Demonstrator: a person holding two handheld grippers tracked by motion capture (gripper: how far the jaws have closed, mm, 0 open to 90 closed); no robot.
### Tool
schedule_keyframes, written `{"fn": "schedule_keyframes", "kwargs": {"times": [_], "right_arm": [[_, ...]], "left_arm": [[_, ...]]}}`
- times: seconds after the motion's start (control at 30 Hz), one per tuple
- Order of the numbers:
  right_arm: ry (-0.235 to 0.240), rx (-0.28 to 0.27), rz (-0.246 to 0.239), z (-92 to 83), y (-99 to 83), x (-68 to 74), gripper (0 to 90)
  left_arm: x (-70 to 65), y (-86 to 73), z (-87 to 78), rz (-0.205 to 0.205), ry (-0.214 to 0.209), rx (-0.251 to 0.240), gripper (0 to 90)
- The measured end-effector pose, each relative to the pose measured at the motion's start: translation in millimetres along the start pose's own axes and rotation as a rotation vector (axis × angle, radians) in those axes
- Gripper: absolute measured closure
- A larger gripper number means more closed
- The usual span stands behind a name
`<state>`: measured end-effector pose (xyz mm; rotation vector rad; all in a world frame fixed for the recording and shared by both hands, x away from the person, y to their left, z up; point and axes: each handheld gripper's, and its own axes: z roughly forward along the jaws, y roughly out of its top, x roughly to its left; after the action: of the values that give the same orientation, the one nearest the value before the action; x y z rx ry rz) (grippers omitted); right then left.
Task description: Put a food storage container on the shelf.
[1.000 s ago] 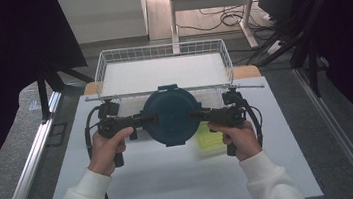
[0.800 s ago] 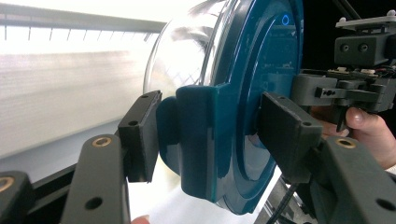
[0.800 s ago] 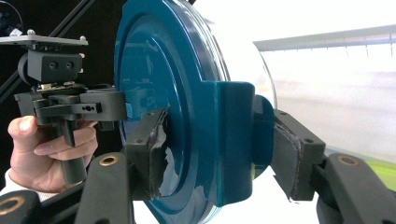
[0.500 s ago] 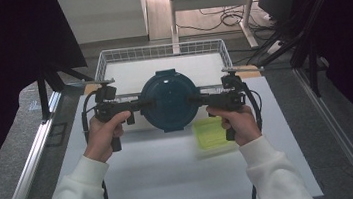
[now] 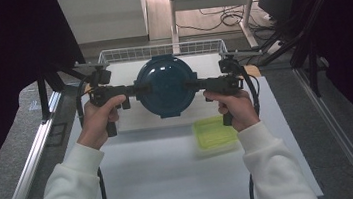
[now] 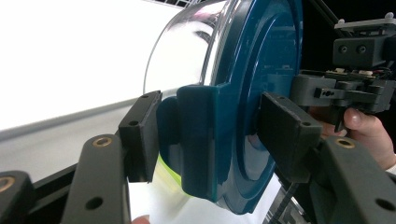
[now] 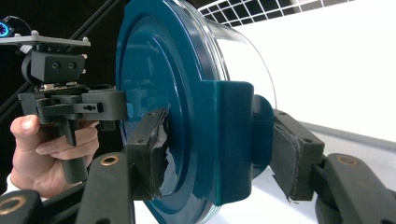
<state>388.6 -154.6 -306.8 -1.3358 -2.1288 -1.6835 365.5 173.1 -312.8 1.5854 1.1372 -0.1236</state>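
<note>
A round container (image 5: 165, 85) with a dark teal lid and a clear glass bowl hangs in the air between both hands, above the far part of the white table (image 5: 163, 181). My left gripper (image 5: 143, 89) is shut on the teal clip at its left side. My right gripper (image 5: 190, 84) is shut on the opposite clip. In the left gripper view the pads of my left gripper (image 6: 210, 135) press on the clip and rim of the container (image 6: 261, 93). In the right gripper view my right gripper (image 7: 224, 158) clamps the other clip of the container (image 7: 159, 70).
A wire basket (image 5: 109, 57) stands at the table's far edge, just beyond the held container. A yellow-green flat box (image 5: 213, 134) lies on the table near the right forearm. Metal rails run along both sides of the table.
Both hands have risen and moved away from the person with the container between them, from above the table's middle toward the wire basket. The grips have not changed.
</note>
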Motion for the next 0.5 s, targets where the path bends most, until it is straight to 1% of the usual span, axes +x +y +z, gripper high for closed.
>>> {"fn": "schedule_keyframes", "kwargs": {"times": [0.17, 0.33, 0.5], "right_arm": [[0.007, 0.0, 0.007, 4.0, 13.2, -4.6, 41.8], [0.01, -0.007, 0.027, 7.6, 25.9, -10.6, 41.8], [0.011, -0.003, 0.035, 9.2, 37.2, -15.5, 41.8]], "left_arm": [[2.9, 15.8, 2.7, 0.004, 0.005, 0.002, 41.7], [6.2, 32.2, 7.9, 0.01, 0.005, 0.008, 41.9], [8.1, 42.9, 11.4, 0.013, 0.006, 0.013, 42.0]]}}
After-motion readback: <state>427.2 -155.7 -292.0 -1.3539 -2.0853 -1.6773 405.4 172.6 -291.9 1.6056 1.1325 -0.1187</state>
